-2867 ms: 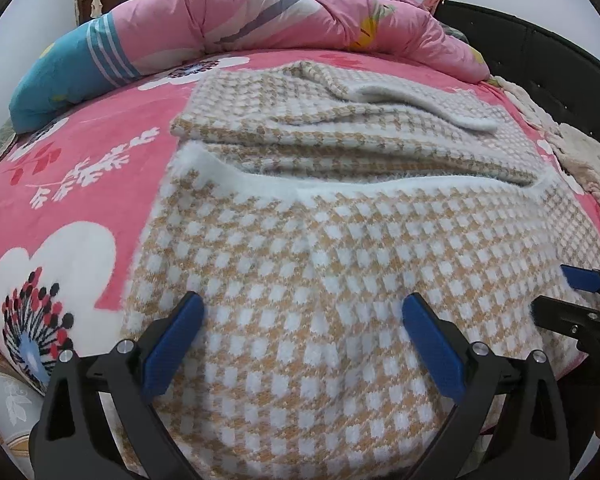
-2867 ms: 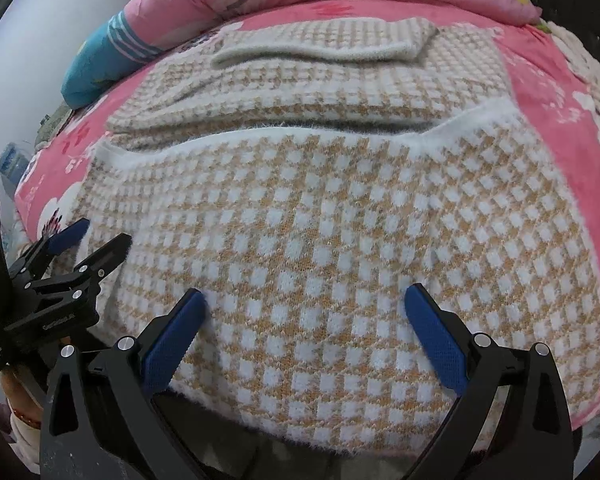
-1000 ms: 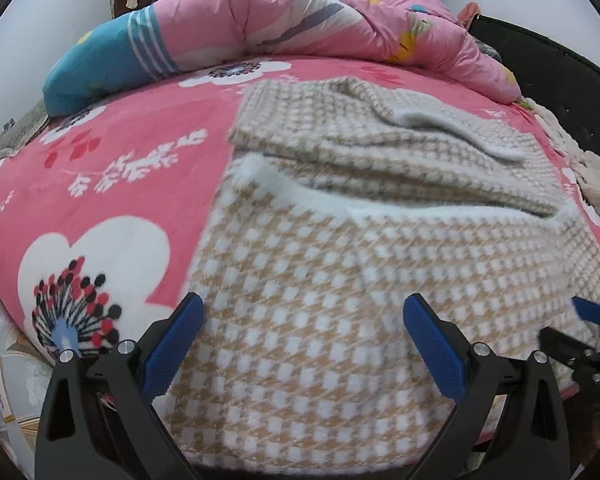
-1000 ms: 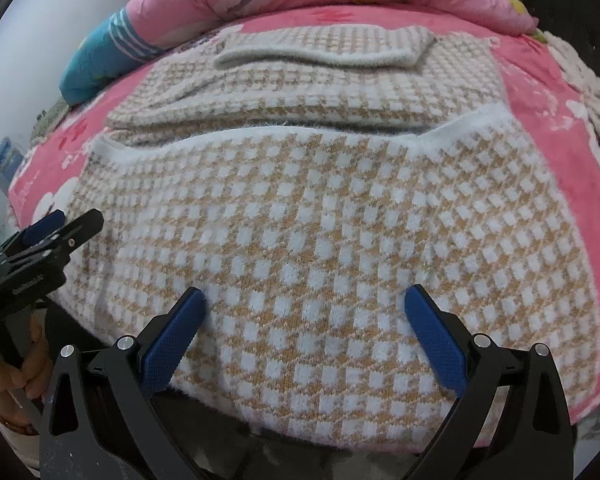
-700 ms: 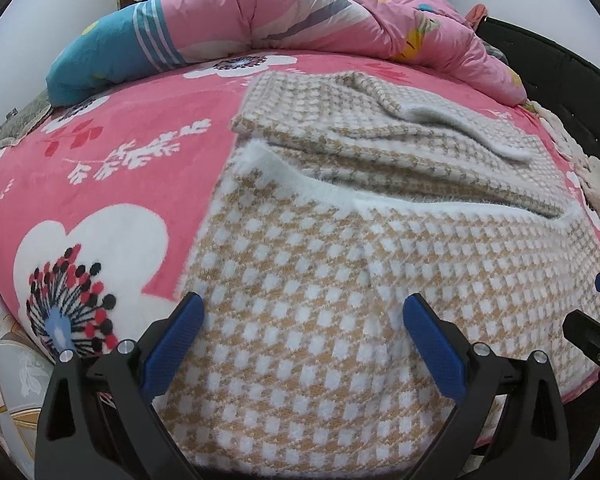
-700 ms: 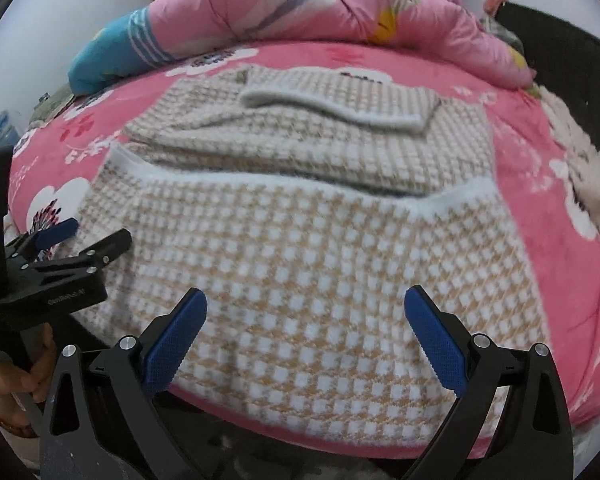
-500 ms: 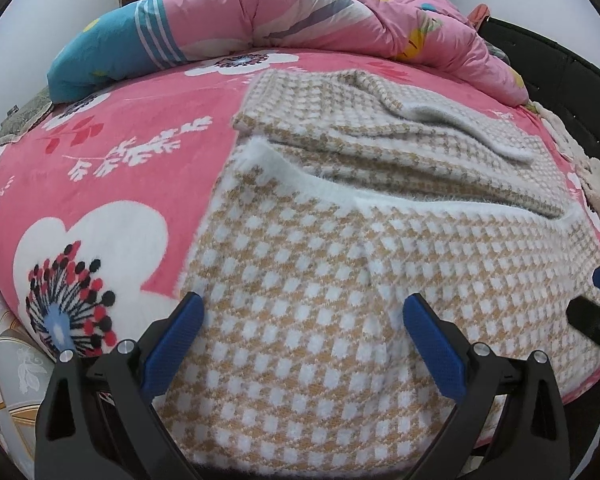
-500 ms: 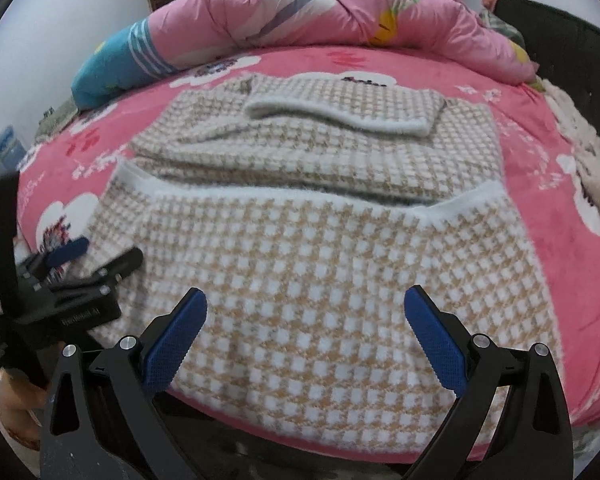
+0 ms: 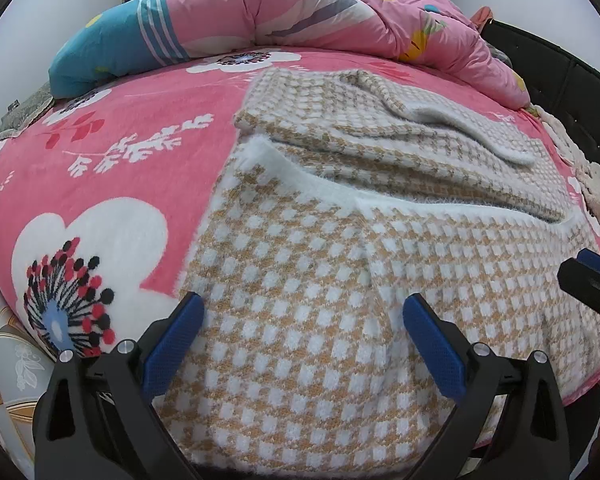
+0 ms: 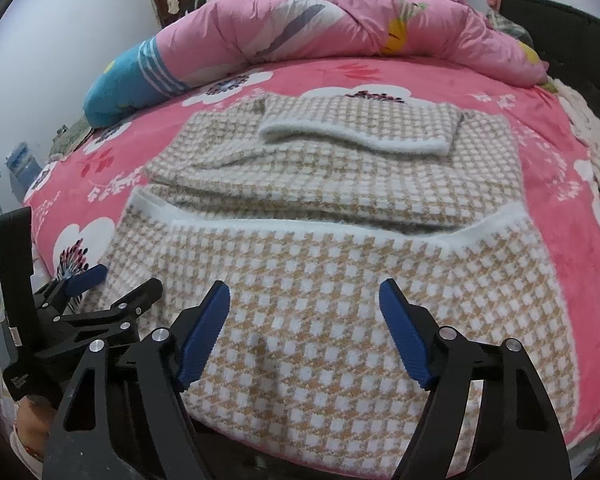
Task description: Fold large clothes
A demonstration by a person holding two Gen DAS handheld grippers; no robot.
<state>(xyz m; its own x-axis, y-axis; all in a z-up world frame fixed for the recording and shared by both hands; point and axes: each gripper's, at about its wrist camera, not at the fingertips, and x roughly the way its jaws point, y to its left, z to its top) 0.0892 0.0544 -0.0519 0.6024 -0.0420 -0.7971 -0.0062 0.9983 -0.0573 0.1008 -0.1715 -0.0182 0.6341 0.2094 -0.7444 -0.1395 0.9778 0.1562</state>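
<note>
A large tan-and-white checked knit garment (image 9: 340, 272) lies on the pink floral bed, its near part folded up over the far part, with a white trimmed edge across the middle and a folded sleeve (image 10: 356, 136) on top at the back. It also shows in the right wrist view (image 10: 340, 280). My left gripper (image 9: 302, 324) is open and empty over the garment's near left hem. My right gripper (image 10: 304, 308) is open and empty over the near middle. Each gripper shows at the edge of the other's view.
The pink floral bedcover (image 9: 112, 152) carries the garment. A rolled pink and blue quilt (image 9: 260, 12) lies along the far side. A black bed frame (image 9: 560, 80) and a pale fluffy cloth (image 9: 592, 184) are at the right. A wall stands at the left.
My right gripper has pulled back and risen, so more of the bed shows, and its jaws have narrowed a little. My left gripper has shifted slightly left and stays open.
</note>
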